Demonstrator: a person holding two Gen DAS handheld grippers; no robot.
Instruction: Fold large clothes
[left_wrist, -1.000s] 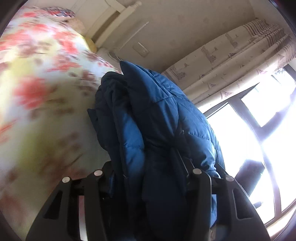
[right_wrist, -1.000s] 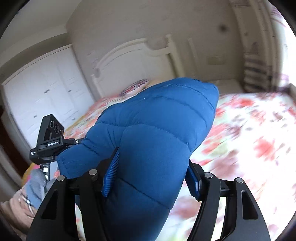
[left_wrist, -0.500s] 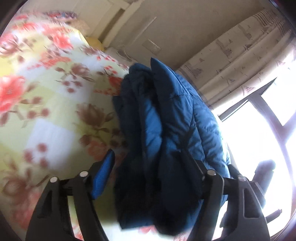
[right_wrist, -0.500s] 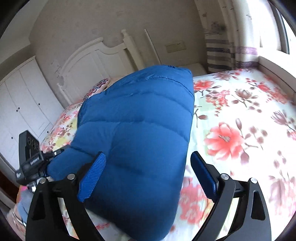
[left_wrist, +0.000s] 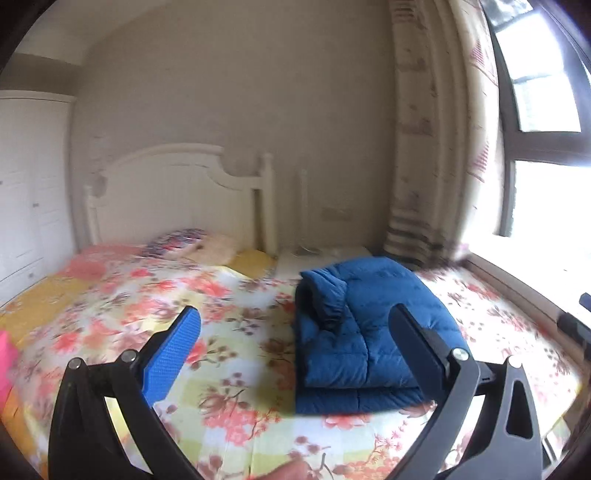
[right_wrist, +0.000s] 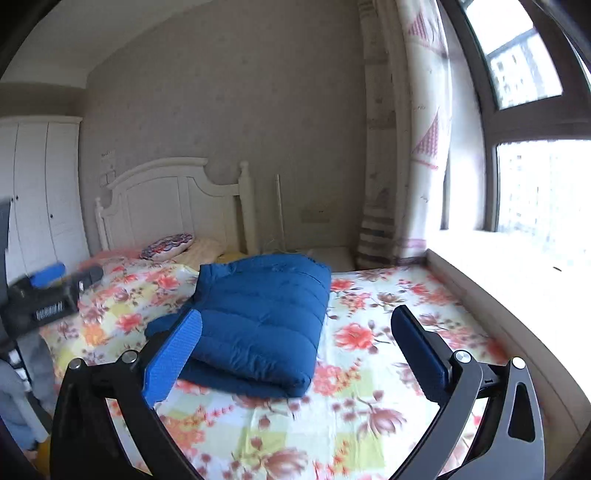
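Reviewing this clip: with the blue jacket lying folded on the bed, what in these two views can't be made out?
- Jacket underside and inner layers: hidden by its own folds, both views.
- Its near right corner, left wrist view: behind the left gripper finger.
- Its near left edge, right wrist view: behind the right gripper finger.
- Bedspread pattern, left wrist view: smeared by motion blur.
- Person at the left edge, right wrist view: cut off; only a grey sleeve shows.

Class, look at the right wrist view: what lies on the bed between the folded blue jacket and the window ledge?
Only bare floral bedsheet lies between the folded blue jacket and the window ledge; the right wrist view shows it best.
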